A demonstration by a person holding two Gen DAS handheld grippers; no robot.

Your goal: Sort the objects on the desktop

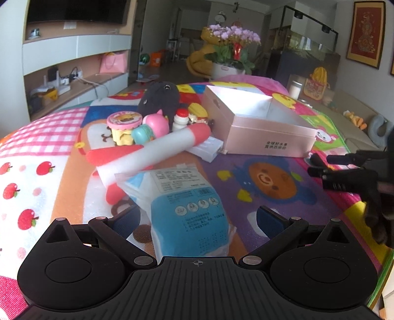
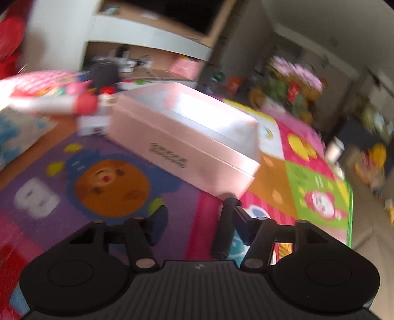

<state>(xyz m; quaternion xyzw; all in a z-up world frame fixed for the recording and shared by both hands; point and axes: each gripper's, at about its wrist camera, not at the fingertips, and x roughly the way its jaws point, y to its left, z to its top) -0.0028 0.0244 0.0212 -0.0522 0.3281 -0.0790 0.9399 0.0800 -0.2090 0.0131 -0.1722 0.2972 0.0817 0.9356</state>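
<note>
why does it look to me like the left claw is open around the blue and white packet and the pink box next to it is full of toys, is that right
Partly. The left claw is open around the blue and white packet, but the left wrist view shows the pink box holding no toys; the toys sit piled outside it.

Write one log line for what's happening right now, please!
left hand-held gripper: open, around blue packet | right hand-held gripper: open, empty | pink box: empty | toys: unsorted

Far left, white built-in shelves [image 1: 73, 46] run below a dark television [image 1: 73, 11]; a pot of purple flowers [image 1: 234, 34] stands far centre (daylight behind); a red framed picture [image 1: 365, 32] hangs on the right wall.
</note>
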